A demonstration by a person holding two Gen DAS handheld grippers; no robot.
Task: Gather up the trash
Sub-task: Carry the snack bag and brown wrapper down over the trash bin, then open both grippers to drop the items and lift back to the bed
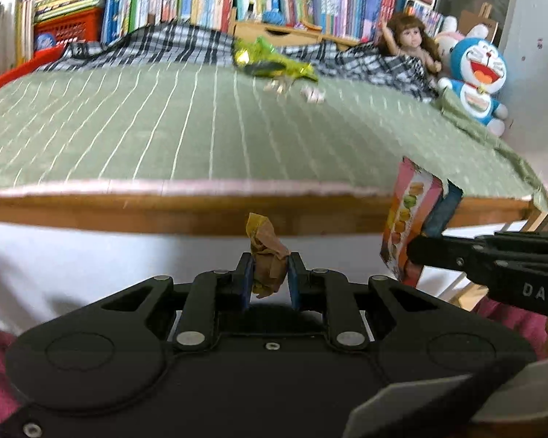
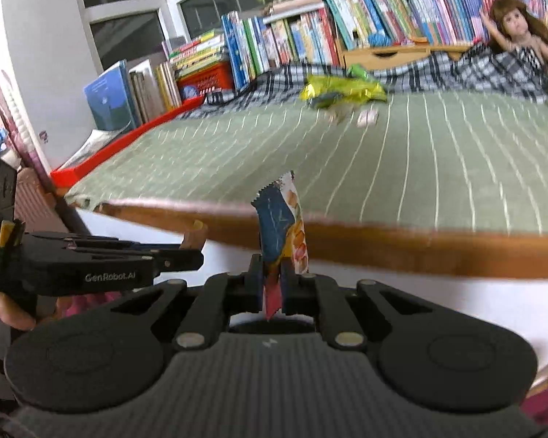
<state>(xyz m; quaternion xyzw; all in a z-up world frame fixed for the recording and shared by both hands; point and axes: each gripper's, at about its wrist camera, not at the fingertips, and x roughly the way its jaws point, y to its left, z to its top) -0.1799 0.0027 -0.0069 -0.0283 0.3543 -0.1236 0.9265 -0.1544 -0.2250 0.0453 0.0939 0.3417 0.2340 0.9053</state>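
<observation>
My left gripper (image 1: 270, 273) is shut on a crumpled brown and yellow wrapper (image 1: 265, 252), held off the near edge of the bed. My right gripper (image 2: 274, 273) is shut on a flat pink and blue snack packet (image 2: 283, 226), which also shows at the right of the left wrist view as the snack packet (image 1: 407, 215). On the green striped sheet (image 1: 164, 120) far across the bed lie a yellow-green foil bag (image 1: 270, 59) and small pale wrapper scraps (image 1: 312, 94). The same foil bag (image 2: 343, 89) and scraps (image 2: 367, 116) appear in the right wrist view.
The bed's wooden edge (image 1: 237, 215) runs across in front of both grippers. A checked blanket (image 1: 186, 42), a doll (image 1: 409, 43) and a blue plush toy (image 1: 475, 76) lie at the far side. Shelves of books (image 2: 383, 18) and a red basket (image 1: 69, 25) stand behind.
</observation>
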